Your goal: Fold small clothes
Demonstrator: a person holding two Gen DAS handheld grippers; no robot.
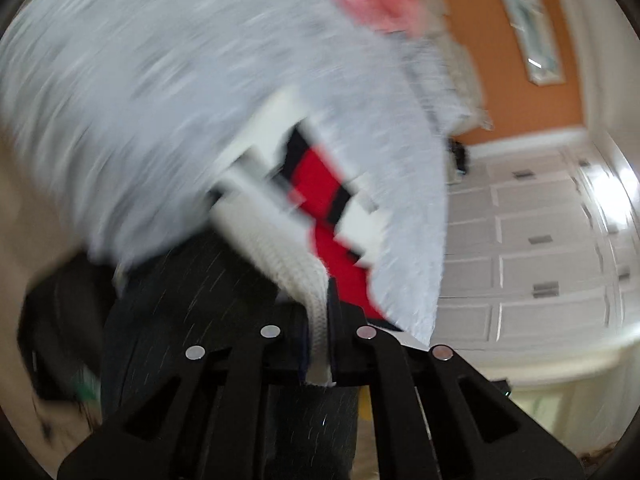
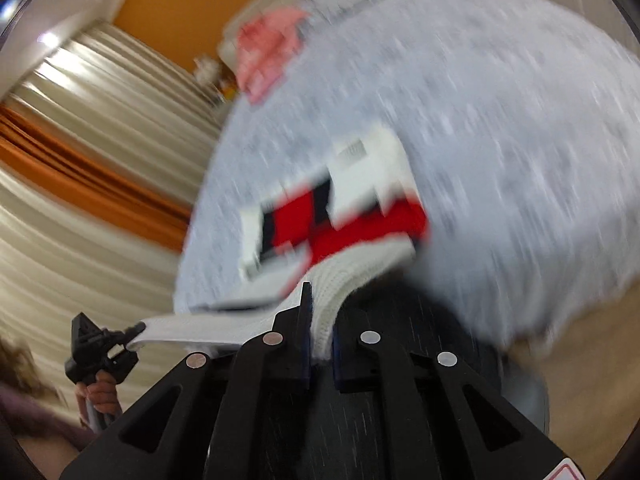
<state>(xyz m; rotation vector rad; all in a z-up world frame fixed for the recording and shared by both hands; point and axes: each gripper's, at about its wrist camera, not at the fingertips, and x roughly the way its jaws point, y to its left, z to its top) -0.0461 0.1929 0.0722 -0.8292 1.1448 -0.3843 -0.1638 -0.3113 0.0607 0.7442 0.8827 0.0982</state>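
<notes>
— Where's the garment?

— The red, white and black knit garment [image 1: 320, 200] hangs stretched over the grey bed [image 1: 140, 100], its white ribbed hem [image 2: 332, 280] lifted.

— And the fingers?

— The left gripper [image 1: 319, 336] pinches one hem corner, the right gripper [image 2: 321, 336] the other. A pink cloth [image 2: 268, 52] lies farther back.
</notes>
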